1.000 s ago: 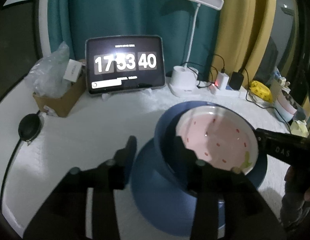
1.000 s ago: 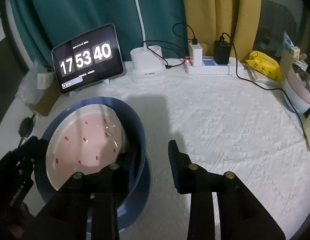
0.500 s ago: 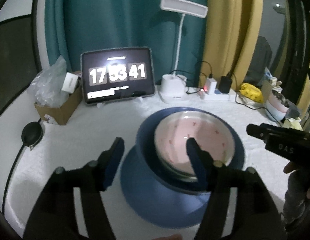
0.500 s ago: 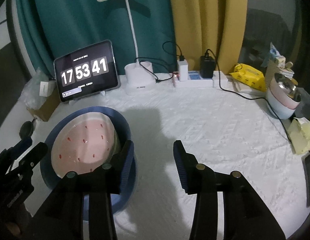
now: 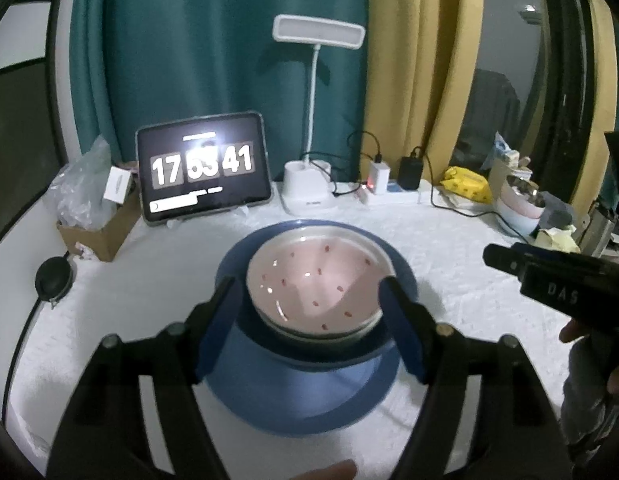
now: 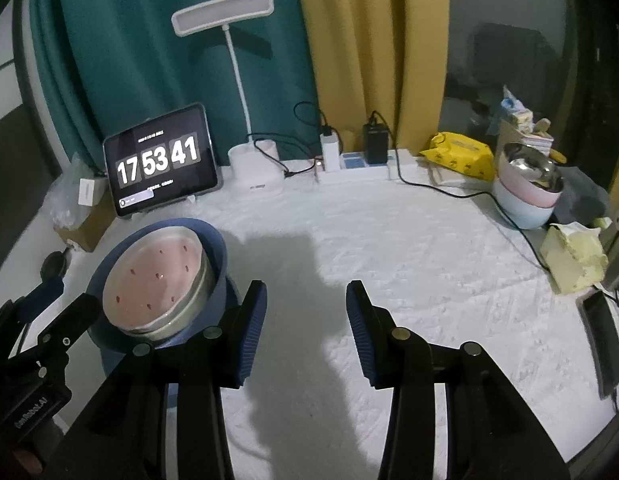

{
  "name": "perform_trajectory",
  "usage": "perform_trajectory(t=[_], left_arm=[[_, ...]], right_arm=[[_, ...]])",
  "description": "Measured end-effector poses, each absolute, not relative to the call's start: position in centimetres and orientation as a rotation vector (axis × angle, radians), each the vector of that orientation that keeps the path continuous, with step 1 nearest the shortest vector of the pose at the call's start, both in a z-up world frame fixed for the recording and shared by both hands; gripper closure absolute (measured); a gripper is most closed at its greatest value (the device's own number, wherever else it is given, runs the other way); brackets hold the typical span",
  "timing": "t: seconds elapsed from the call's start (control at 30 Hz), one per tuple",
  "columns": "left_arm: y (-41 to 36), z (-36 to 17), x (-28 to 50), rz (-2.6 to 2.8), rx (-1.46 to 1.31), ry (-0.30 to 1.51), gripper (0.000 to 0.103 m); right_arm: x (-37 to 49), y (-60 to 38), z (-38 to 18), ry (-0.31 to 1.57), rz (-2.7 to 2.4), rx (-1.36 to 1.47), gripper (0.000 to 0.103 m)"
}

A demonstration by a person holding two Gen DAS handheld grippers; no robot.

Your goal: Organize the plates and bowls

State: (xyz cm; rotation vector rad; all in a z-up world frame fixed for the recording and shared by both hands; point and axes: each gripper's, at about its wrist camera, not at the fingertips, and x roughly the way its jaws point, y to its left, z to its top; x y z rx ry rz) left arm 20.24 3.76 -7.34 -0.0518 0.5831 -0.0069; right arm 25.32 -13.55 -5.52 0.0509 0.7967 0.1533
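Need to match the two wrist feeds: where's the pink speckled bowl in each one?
Left wrist: pink speckled bowl at centre, nested in the blue bowl, seen between the fingers.
Right wrist: lower left, left of the fingers.
Shared landmark: clock tablet behind it.

The left gripper (image 5: 309, 308) and the right gripper (image 6: 306, 322) are showing black frames with round metal screws. Their fingers (image 6: 359, 330) are wearing ribbed blue pads, and pale lettering is marking each black body.

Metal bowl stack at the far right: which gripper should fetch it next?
Right, probably. The right gripper is open, empty and over bare cloth on the side of the metal bowl stack. The left gripper straddles the pink bowl, farther away.
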Motion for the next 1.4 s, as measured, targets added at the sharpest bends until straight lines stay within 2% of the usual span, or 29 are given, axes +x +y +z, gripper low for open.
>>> perform_trajectory(t=[0.13, 0.23, 1.4], left_arm=[[3.3, -6.8, 19.4, -0.012, -0.048, 0.564, 0.017], [3.0, -6.3, 18.6, -0.014, -0.046, 0.547, 0.015], [0.4, 0.2, 7.6, -0.022, 0.02, 0.301, 0.013]], right_arm=[[24.4, -14.3, -4.9, 0.771, 0.143, 0.053, 0.059], [23.6, -14.9, -4.3, 0.753, 0.133, 0.05, 0.059], [12.7, -17.1, 2.1, 0.547, 0.07, 0.045, 0.059]])
